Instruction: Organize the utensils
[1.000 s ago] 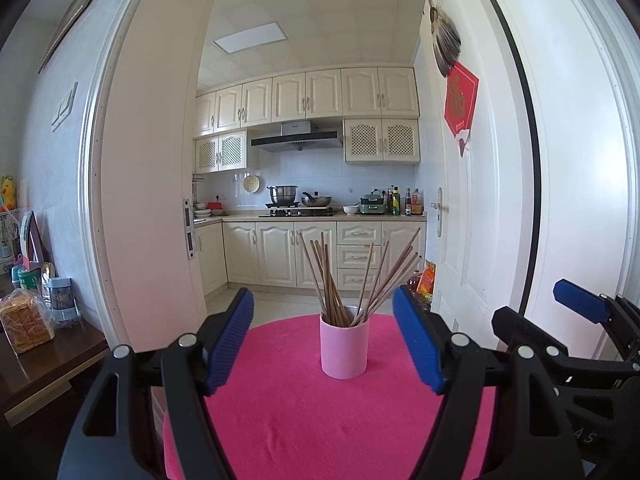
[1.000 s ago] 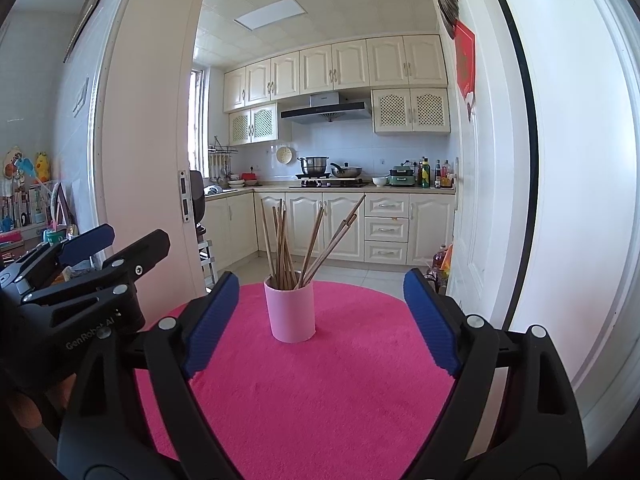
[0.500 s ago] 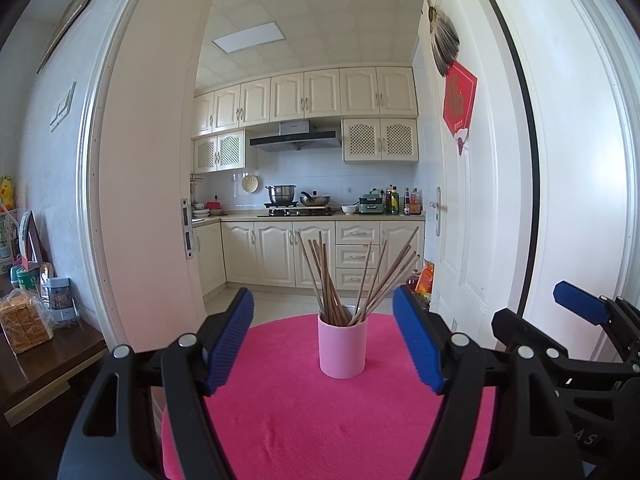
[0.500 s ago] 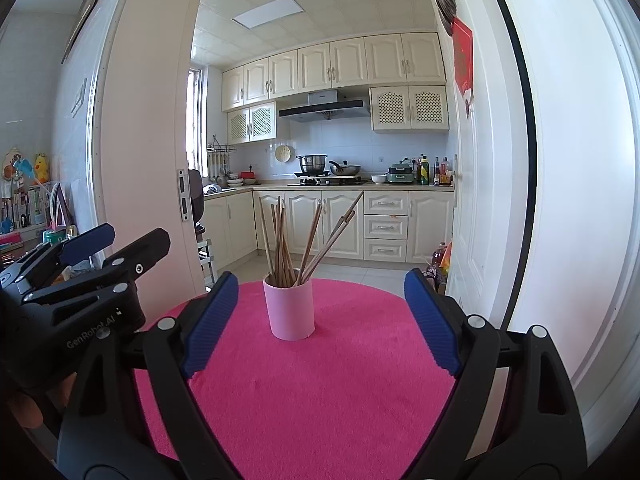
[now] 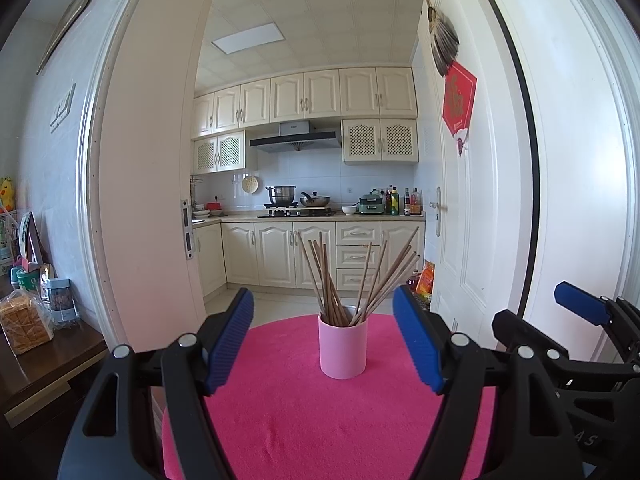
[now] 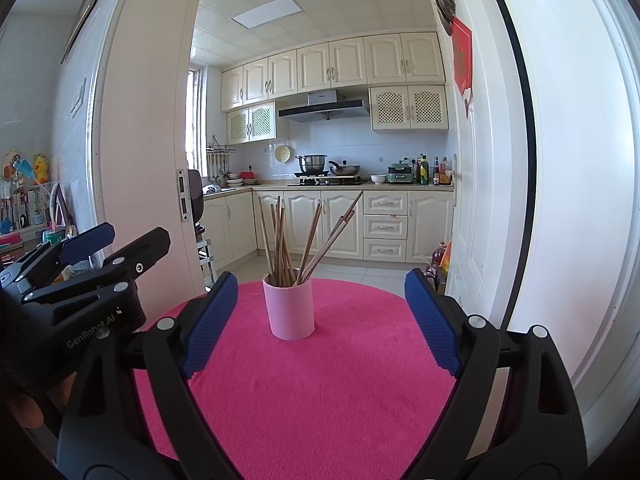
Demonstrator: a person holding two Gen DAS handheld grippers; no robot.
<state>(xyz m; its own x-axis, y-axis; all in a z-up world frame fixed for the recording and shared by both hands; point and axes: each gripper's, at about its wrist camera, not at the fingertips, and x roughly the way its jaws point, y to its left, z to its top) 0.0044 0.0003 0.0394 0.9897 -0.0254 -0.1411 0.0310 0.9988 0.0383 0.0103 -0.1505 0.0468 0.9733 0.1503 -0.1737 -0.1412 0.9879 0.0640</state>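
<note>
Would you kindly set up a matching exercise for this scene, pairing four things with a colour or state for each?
Things:
1. cup
2. chopsticks
3. table cover
4. left gripper

Descriptions:
A. bright magenta, spread under the cup
B. jaws apart, holding nothing
C. pale pink, standing upright
D. brown, fanned out, standing in the cup

Pairs: 1-C, 2-D, 3-A, 4-B
</note>
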